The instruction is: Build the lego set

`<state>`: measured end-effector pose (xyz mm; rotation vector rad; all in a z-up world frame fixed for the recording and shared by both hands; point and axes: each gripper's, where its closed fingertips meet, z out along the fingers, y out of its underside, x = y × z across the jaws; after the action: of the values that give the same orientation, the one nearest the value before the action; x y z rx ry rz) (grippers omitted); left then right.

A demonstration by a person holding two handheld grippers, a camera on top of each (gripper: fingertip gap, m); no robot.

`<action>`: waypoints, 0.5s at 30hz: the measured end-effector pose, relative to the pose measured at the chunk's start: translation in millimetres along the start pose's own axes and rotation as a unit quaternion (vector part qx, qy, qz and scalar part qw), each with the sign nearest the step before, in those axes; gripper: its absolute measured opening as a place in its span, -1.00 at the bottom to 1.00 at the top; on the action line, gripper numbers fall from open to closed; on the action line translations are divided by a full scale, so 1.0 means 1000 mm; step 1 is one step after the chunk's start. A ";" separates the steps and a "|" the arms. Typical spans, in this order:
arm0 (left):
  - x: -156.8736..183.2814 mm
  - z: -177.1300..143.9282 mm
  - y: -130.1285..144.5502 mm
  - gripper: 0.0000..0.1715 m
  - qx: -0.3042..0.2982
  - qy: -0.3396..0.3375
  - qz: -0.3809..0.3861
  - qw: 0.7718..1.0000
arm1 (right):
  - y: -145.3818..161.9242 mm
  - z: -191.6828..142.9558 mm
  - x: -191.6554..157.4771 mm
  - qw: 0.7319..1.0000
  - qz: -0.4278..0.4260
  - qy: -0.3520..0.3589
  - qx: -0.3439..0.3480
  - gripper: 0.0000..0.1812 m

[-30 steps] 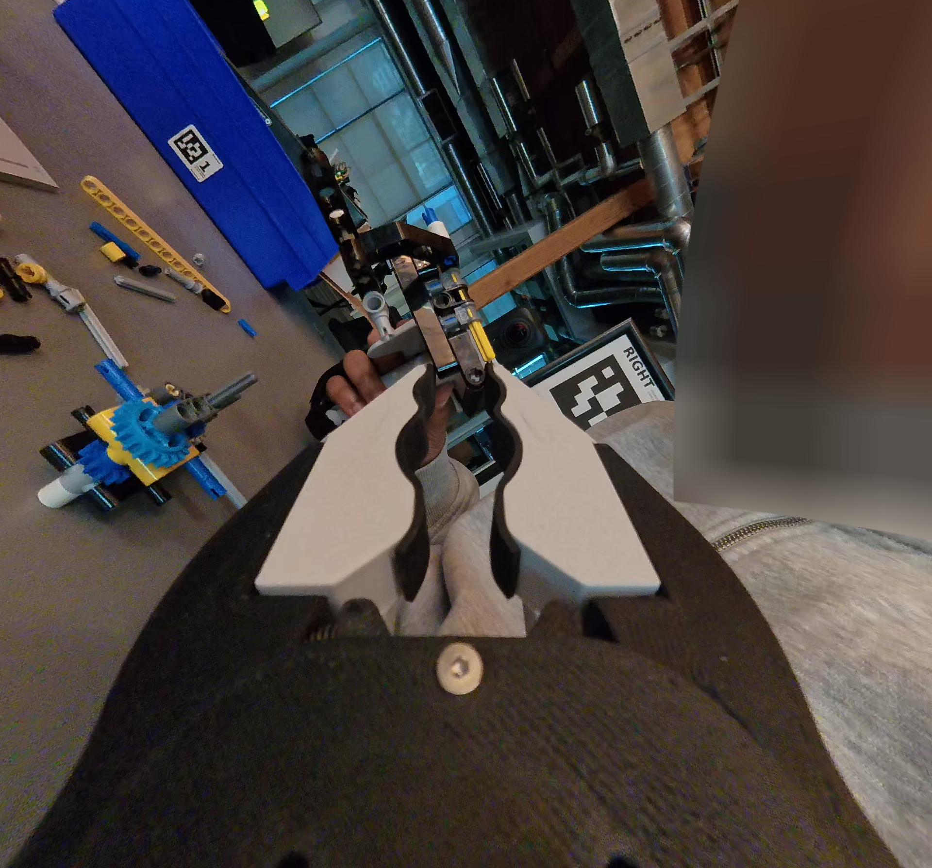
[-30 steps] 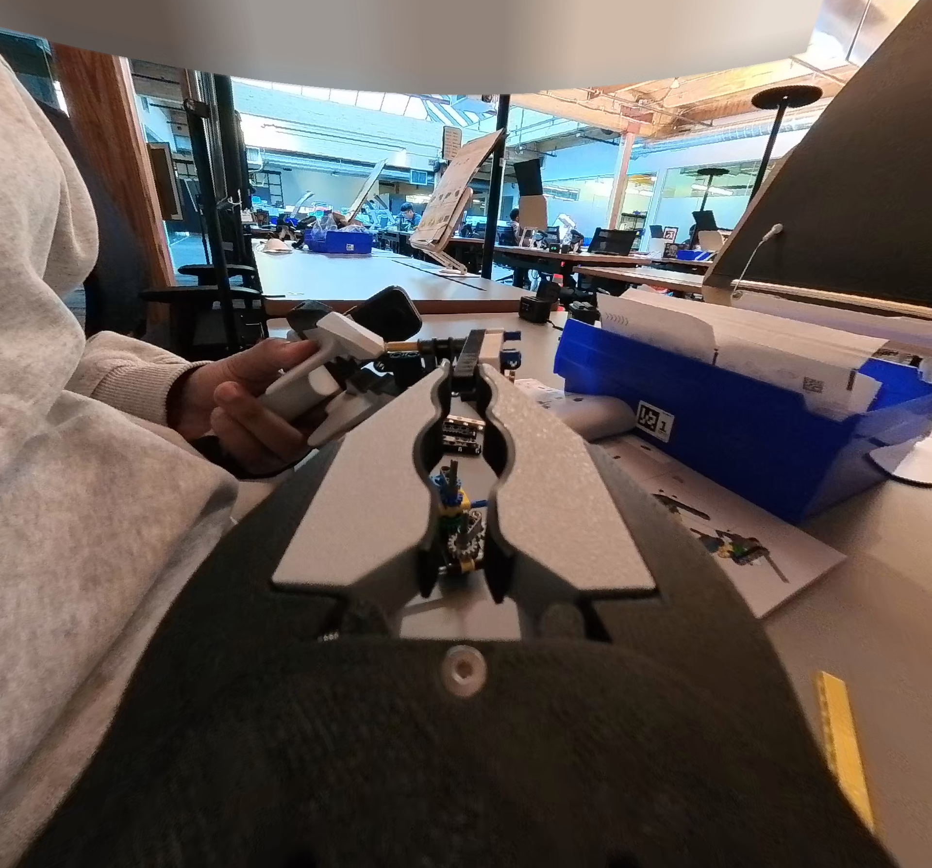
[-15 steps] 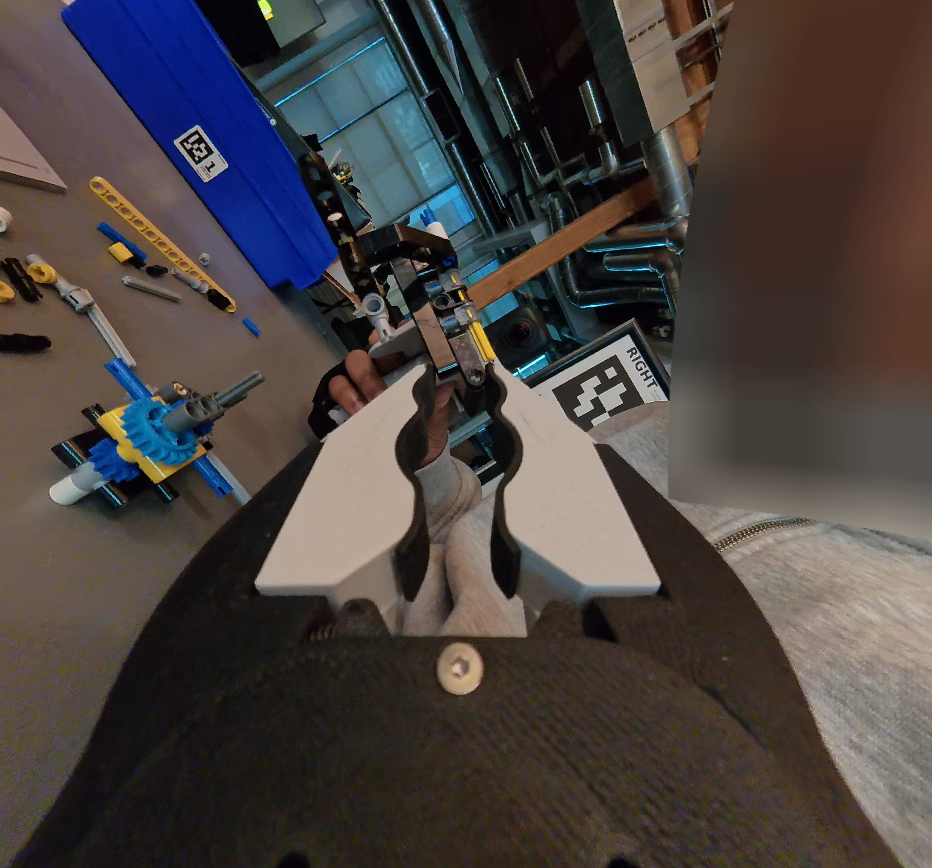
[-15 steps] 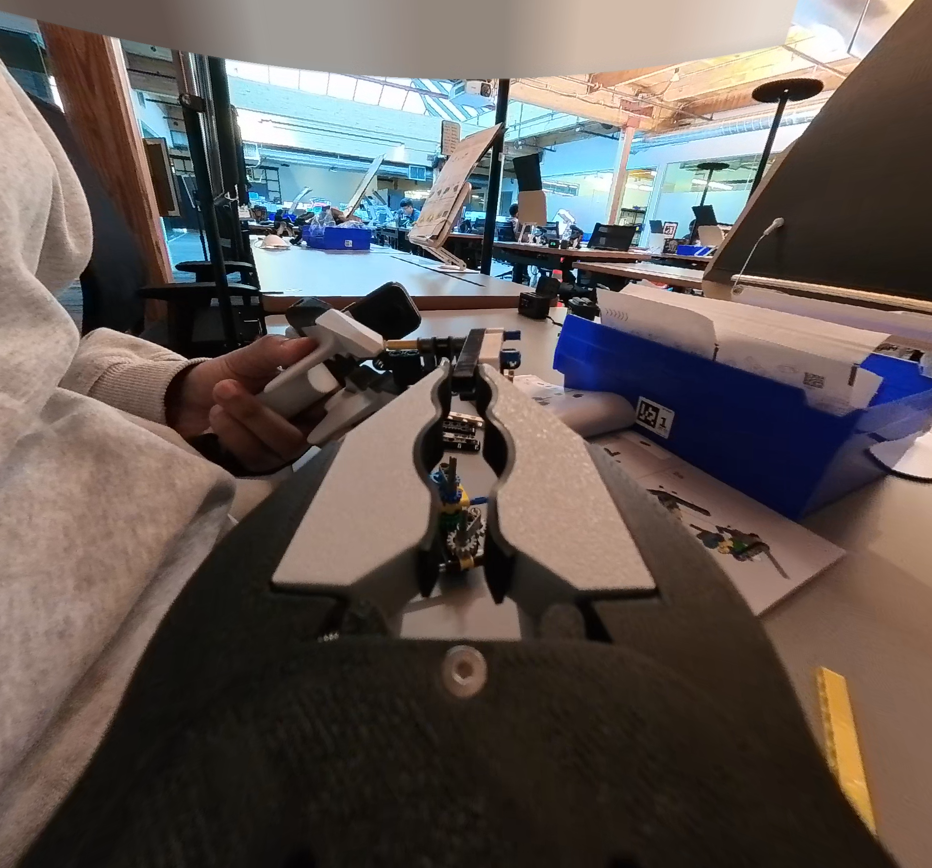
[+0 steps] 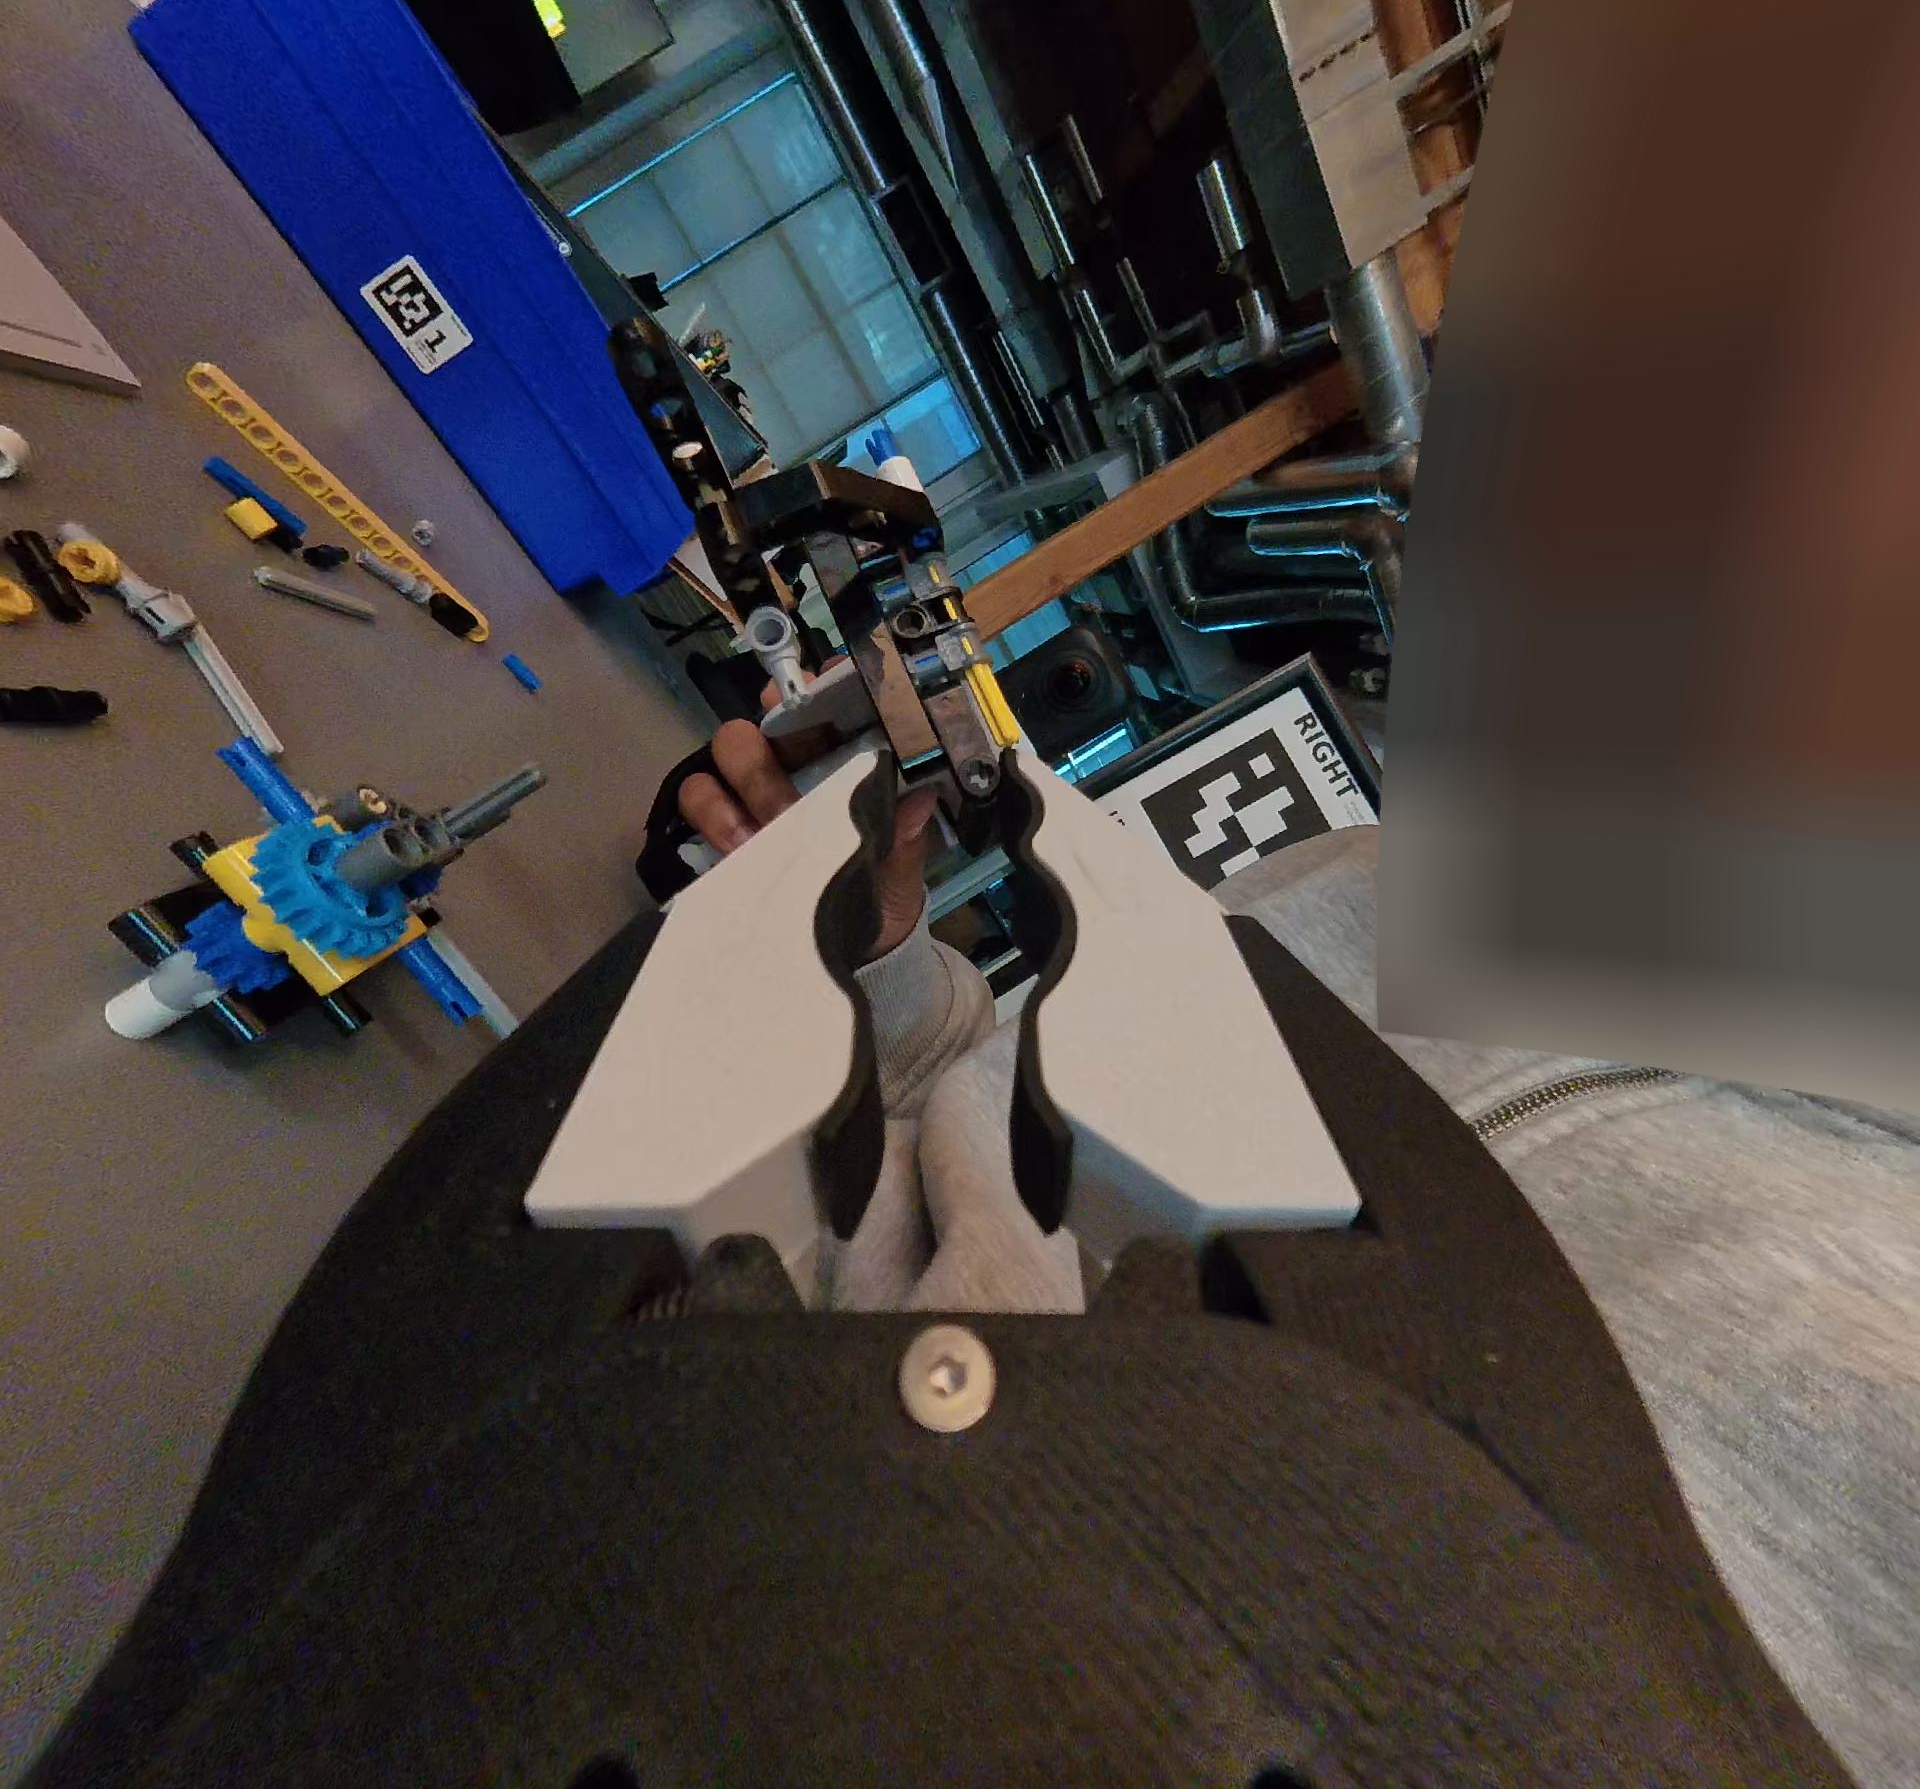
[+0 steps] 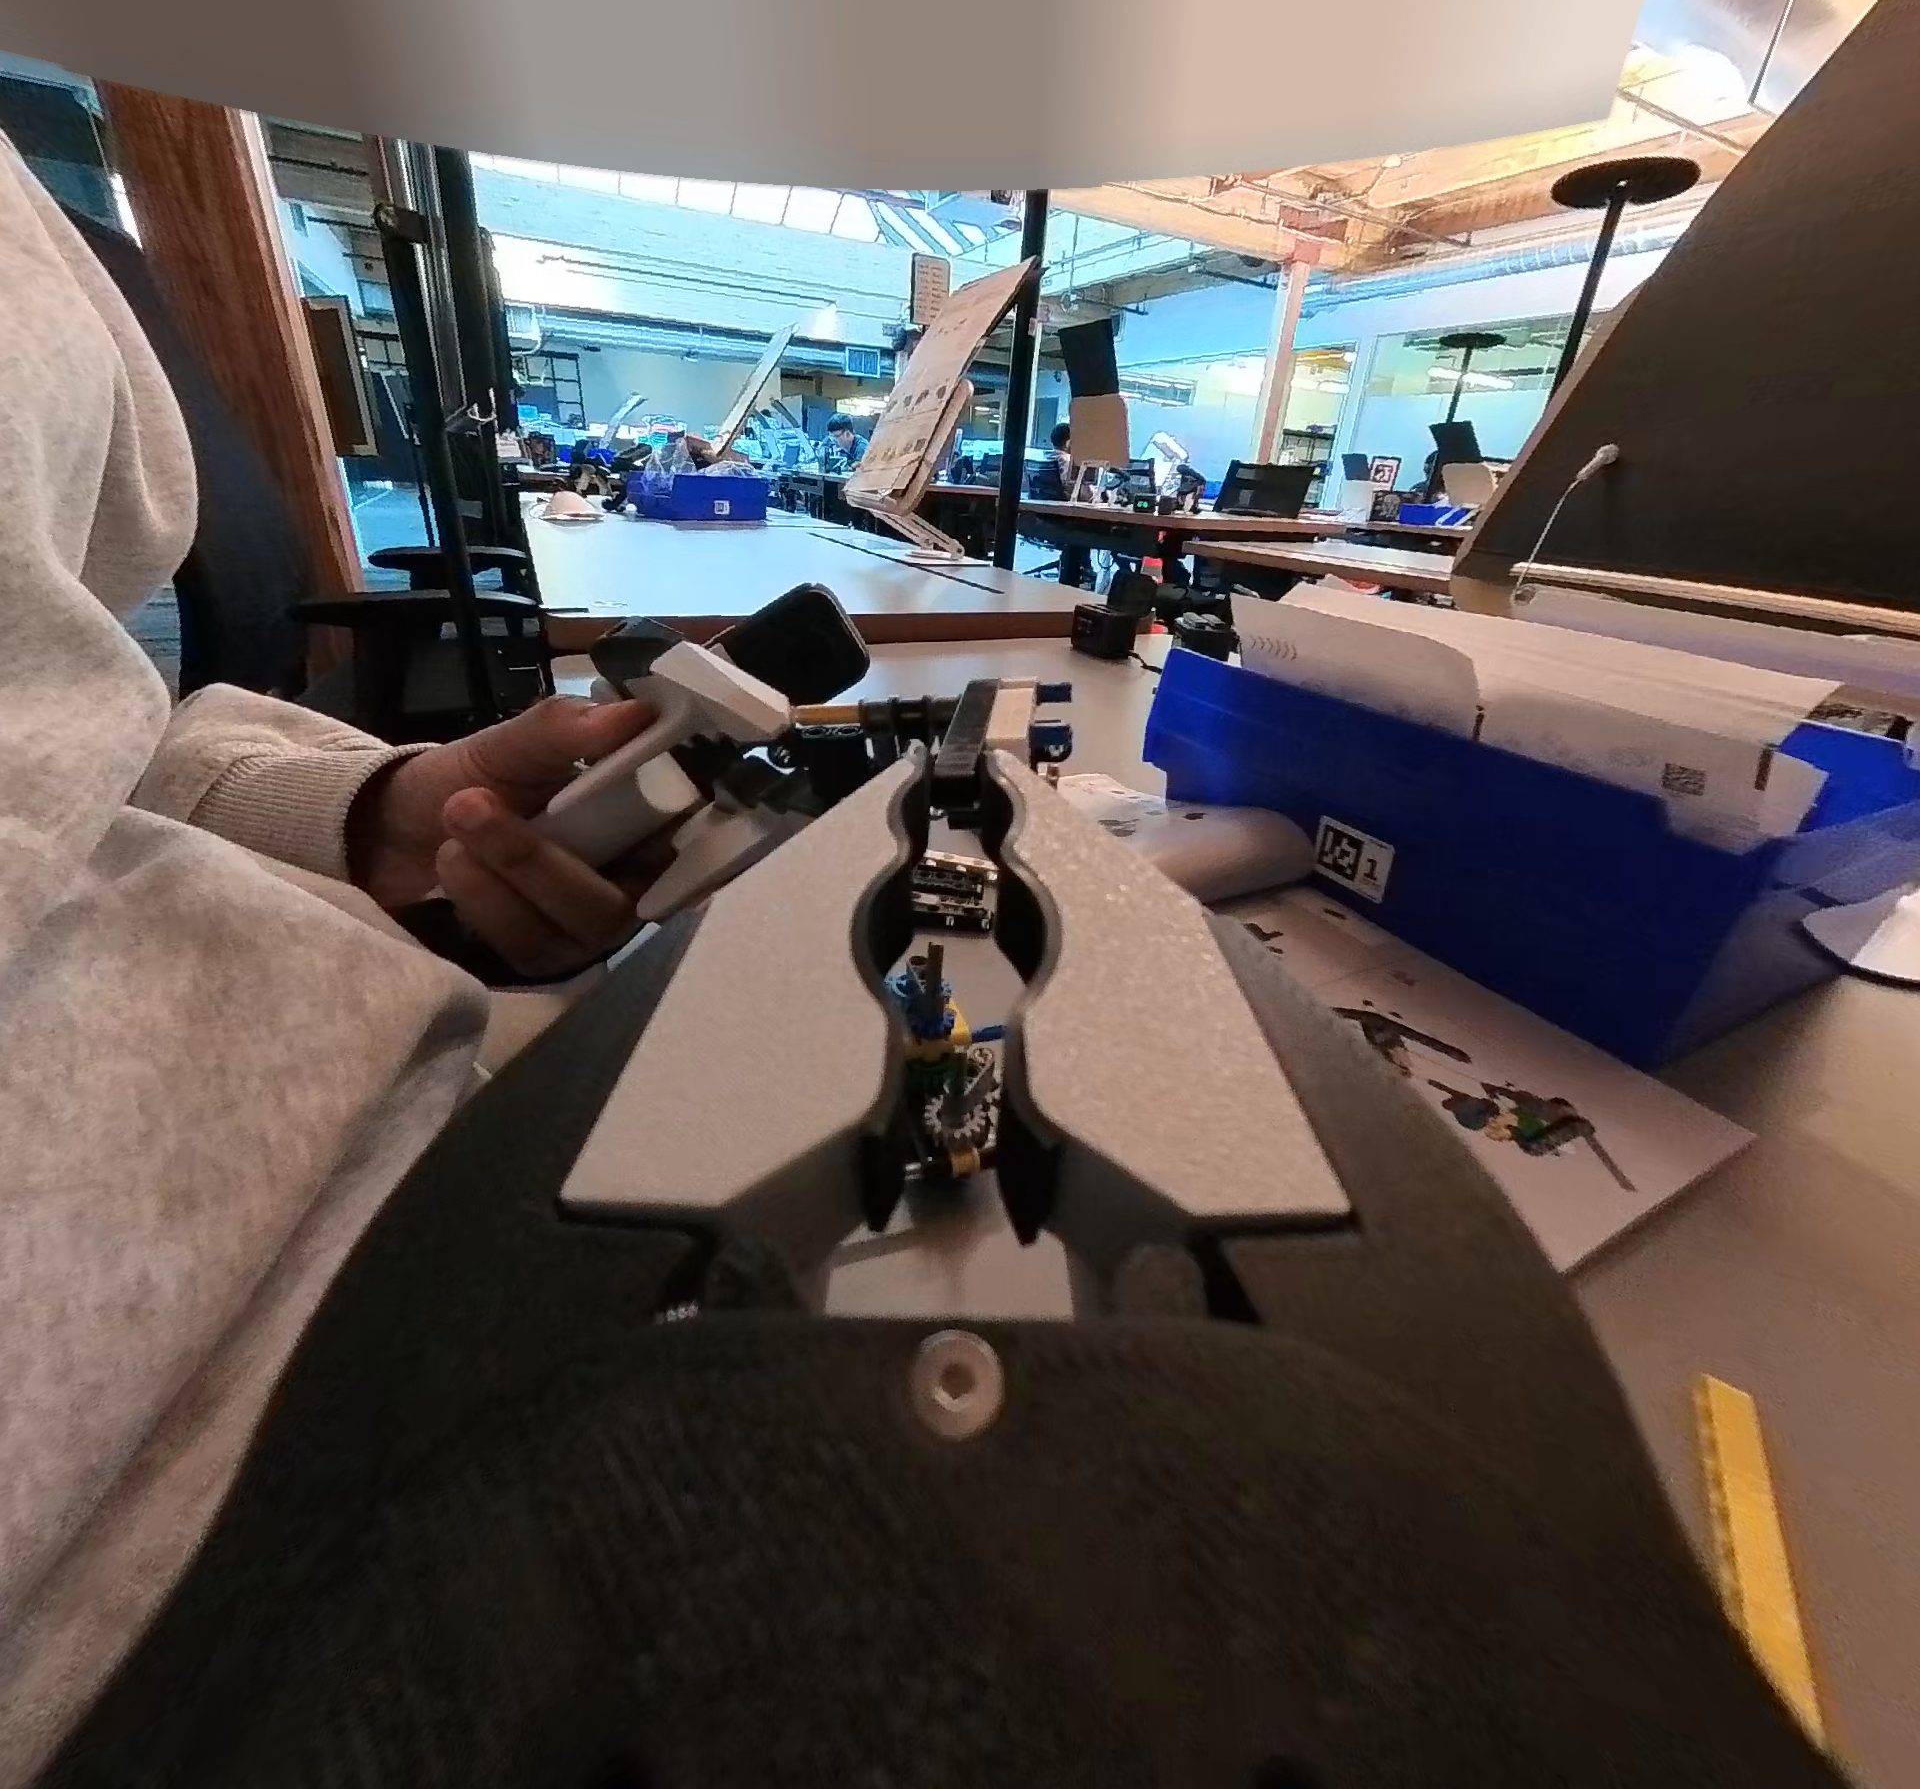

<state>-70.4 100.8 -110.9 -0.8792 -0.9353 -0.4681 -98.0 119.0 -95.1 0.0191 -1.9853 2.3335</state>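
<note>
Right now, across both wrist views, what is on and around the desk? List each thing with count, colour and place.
Held lego assembly: one, black and grey with yellow, pinched from both sides in the air.
Gear sub-assembly: one, blue and yellow, on the desk.
Long beam: one, yellow, beside the bin.
Loose small parts: several, mixed colours, on the desk.
Storage bin: one, blue, paper inside.
Instruction sheet: one, white, in front of the bin.
Left gripper: jaws shut on the assembly.
Right gripper: jaws shut on it too.
</note>
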 end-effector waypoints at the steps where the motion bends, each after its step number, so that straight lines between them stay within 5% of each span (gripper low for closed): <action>1: 0.000 0.000 0.000 -0.82 0.000 0.000 0.000 1.000 | 0.000 0.000 0.000 1.000 0.000 0.000 0.000 -0.92; 15: 0.000 0.001 0.002 -0.81 -0.004 0.003 -0.003 1.000 | -0.001 0.001 0.002 1.000 0.018 0.001 0.006 -0.93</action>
<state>-69.4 103.0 -111.4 -0.8818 -0.9314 -0.4799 -99.9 118.7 -94.0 -0.0187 -1.9868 2.3659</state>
